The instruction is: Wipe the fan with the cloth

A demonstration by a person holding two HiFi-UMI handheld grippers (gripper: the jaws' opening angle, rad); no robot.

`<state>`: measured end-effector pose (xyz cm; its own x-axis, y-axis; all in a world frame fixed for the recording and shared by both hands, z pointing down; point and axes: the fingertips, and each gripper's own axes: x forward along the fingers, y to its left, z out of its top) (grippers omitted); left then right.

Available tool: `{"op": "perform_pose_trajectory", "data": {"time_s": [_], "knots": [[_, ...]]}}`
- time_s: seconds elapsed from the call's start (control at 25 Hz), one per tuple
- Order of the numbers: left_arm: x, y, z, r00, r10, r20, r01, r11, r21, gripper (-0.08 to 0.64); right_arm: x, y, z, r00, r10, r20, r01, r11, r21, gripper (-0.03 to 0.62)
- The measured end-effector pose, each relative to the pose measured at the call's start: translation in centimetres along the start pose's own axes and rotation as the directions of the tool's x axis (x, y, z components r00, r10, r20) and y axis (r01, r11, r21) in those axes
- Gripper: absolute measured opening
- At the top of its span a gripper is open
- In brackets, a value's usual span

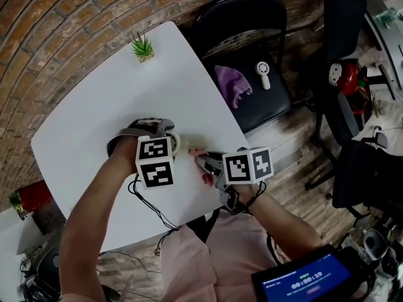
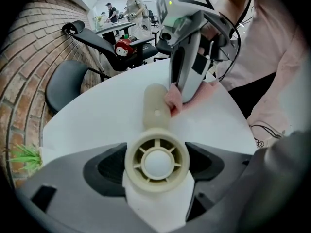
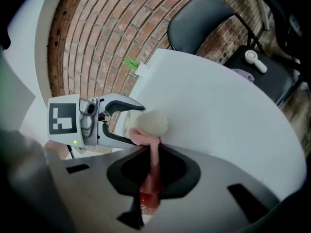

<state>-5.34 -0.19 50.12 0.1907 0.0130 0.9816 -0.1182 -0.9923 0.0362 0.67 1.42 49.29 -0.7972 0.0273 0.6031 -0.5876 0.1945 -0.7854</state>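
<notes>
At the near edge of the white table [image 1: 101,99], toward its right corner, I logged the task's pieces as follows. Item, fan [image 2: 156,108]: small handheld unit in cream matte plastic, with a round head, spoked grille, domed hub and a stubby cylindrical handle with a rounded end. It was held roughly level over the surface, its head clamped between the jaws of the left gripper [image 2: 156,165], which were closed onto its rim. Item, cloth [image 3: 140,136]: pink, soft, finely ribbed, pinched into a narrow strip by the right gripper [image 3: 153,170], jaws drawn tight on it, its bunched free end touching the handle's tip. Progress, as I judged it: wiping under way at the handle, with head and grille yet to be covered. Unused: a purple cloth [image 1: 232,83] and a second white fan [image 1: 264,74] on the black chair [image 1: 277,99] beyond the table's right edge.
</notes>
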Motion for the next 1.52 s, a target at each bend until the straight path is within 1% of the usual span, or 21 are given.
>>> {"op": "perform_pose_trajectory", "data": {"time_s": [0.32, 0.8, 1.04, 1.24, 1.32, 1.4, 1.48, 1.52], "knots": [[0.1, -0.1, 0.0, 1.0, 0.001, -0.021, 0.0, 0.999, 0.034, 0.377, -1.2, -0.9, -0.1, 1.0, -0.016, 0.018, 0.016, 1.0, 0.015, 0.032], [0.2, -0.5, 0.4, 0.998, -0.008, -0.06, 0.016, 0.99, 0.139, 0.377, -2.6, -2.0, -0.2, 0.999, -0.024, 0.032, 0.023, 0.999, 0.041, 0.031], [0.5, -0.8, 0.8, 0.997, -0.014, -0.082, 0.032, 0.975, 0.219, 0.377, -3.3, -2.6, -0.1, 0.999, -0.027, 0.035, 0.025, 0.999, 0.048, 0.031], [0.6, -1.2, 1.1, 0.993, -0.016, -0.118, 0.051, 0.951, 0.304, 0.377, -4.0, -3.2, 0.5, 0.999, -0.034, 0.042, 0.033, 0.999, 0.039, 0.031], [0.6, -1.3, 1.3, 0.991, -0.014, -0.132, 0.058, 0.939, 0.339, 0.377, -4.5, -3.4, 0.9, 0.998, -0.045, 0.045, 0.045, 0.999, 0.011, 0.031], [0.7, -1.5, 1.5, 0.99, -0.012, -0.144, 0.065, 0.927, 0.37, 0.377, -4.9, -3.6, 1.4, 0.997, -0.059, 0.041, 0.061, 0.997, -0.05, 0.032], [0.8, -1.6, 1.6, 0.988, -0.01, -0.153, 0.07, 0.916, 0.395, 0.377, -5.2, -3.5, 1.9, 0.998, -0.068, 0.017, 0.069, 0.986, -0.153, 0.032], [0.8, -1.7, 1.6, 0.988, -0.008, -0.157, 0.072, 0.911, 0.406, 0.377, -5.3, -3.3, 2.1, 0.997, -0.071, -0.004, 0.069, 0.971, -0.227, 0.032]]}}
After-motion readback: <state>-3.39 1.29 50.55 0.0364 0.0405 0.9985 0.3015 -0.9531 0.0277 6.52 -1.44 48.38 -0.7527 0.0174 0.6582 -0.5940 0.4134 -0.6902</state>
